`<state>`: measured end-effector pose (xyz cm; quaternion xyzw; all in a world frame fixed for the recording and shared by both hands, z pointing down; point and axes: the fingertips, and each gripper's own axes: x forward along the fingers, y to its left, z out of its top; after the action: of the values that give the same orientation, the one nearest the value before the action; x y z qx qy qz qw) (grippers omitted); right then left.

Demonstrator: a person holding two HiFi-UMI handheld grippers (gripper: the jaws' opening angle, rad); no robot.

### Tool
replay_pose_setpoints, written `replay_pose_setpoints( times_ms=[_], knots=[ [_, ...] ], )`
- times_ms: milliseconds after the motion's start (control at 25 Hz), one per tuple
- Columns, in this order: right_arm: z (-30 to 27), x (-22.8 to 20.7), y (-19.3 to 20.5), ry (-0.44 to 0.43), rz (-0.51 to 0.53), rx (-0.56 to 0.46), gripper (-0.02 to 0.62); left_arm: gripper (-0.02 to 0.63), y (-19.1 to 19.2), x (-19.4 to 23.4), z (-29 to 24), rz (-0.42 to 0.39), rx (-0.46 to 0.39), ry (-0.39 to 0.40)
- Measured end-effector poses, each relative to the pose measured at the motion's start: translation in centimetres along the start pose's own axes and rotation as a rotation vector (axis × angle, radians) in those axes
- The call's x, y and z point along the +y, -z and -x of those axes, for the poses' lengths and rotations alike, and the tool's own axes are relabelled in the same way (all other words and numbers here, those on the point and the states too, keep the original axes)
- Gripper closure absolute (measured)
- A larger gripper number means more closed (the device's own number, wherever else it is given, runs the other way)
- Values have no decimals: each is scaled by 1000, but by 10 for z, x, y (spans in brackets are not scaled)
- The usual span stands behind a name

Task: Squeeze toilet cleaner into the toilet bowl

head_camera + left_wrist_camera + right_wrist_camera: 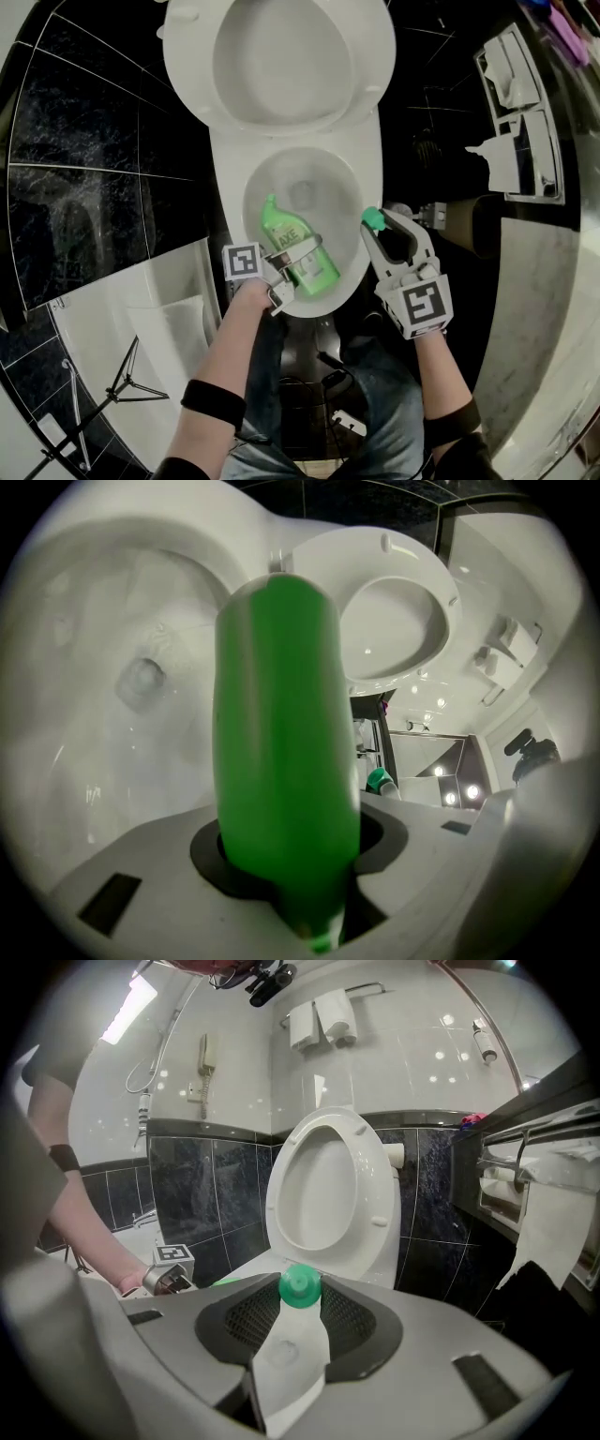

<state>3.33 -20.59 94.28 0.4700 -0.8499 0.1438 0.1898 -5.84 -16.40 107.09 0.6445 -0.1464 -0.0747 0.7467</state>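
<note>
Over the toilet bowl (373, 178) our left tool (302, 249) pinches the bottle (279, 225), right tool (382, 225) its cap (372, 218) — aim rimward, squeeze gently.

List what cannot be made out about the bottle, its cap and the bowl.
- Label on the bottle: head view, too small, crossed by the left gripper.
- Flow from the nozzle: head view, too small; left gripper view, blocked by the bottle's body.
- Underside of the cap: right gripper view, buried in the right gripper.
</note>
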Motion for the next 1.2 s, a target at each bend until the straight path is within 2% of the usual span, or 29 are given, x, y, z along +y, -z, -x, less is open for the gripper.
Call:
replay_pose_setpoints(
  times_ms=[680,1200],
  knots=[
    [8,-21,10,53,-38,12,443,430,-20,-3,-27,2,62,-41],
    [34,-52,23,125,-70,23,443,430,-15,-14,-74,-41,184,-50]
  ],
)
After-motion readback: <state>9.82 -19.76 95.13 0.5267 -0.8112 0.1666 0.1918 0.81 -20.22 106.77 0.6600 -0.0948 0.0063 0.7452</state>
